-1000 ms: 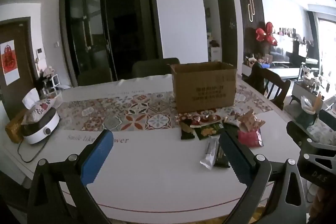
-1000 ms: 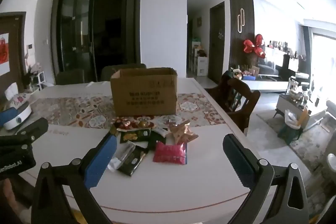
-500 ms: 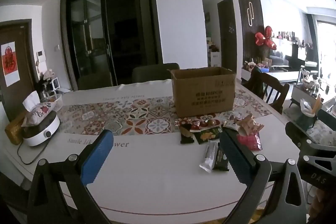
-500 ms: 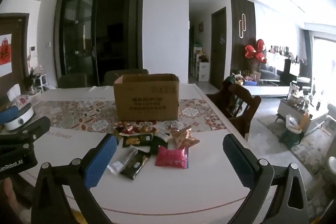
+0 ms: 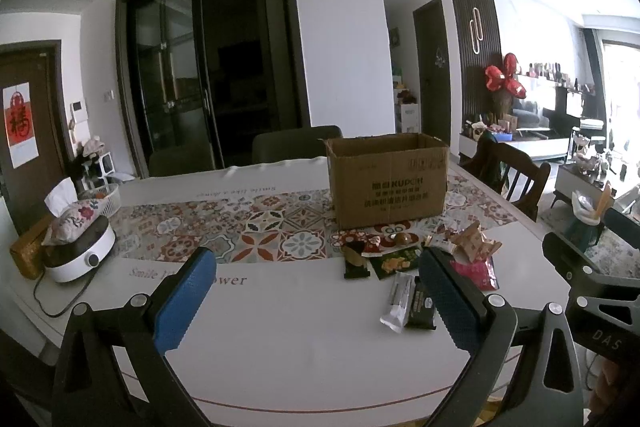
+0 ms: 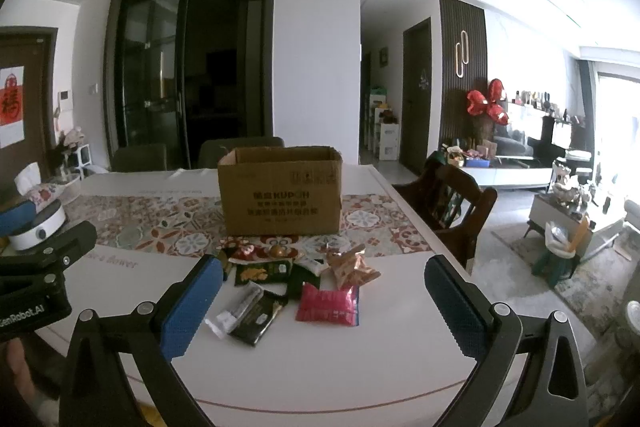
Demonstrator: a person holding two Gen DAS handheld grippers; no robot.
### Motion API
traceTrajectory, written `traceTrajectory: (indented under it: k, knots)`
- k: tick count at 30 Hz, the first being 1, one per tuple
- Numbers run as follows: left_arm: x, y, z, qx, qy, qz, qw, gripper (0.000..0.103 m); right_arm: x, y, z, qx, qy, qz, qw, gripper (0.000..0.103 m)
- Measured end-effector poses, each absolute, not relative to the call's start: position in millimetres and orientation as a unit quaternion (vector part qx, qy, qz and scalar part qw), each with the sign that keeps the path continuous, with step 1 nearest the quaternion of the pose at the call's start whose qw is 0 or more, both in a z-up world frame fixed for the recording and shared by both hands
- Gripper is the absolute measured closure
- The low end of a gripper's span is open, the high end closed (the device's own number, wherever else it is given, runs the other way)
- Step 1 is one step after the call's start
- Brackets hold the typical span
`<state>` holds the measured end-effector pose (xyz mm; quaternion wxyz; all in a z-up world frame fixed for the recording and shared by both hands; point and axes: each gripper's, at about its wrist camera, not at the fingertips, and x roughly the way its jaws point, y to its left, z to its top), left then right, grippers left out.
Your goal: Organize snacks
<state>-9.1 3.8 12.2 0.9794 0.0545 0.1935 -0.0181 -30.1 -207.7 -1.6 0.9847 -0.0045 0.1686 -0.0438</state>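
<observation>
Both my tools, left tool (image 5: 316,301) and right tool (image 6: 320,301), hang released over the surface (image 6: 320,359), empty. Snacks (image 6: 296,283) lie clustered ahead, just before the open carton (image 6: 280,201). Recommend taking the outlying pink packet (image 6: 328,305) flat, singly.

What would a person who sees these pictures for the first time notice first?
Most likely the open cardboard box, which stands on the patterned table runner near the middle of the white table. Next comes the loose pile of snack packets just in front of it, above all the bright pink packet. The left tool and the right tool both stand wide open and hold nothing.
</observation>
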Motion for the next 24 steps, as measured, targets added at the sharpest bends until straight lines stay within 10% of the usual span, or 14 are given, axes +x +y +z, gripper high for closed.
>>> traceTrajectory:
  k: [24]
  knots:
    - [-10.2, 4.2, 11.8, 0.055, 0.192, -0.018, 0.98, 0.0, -31.2, -207.5, -3.1, -0.004, 0.168, -0.044, 0.985, 0.001]
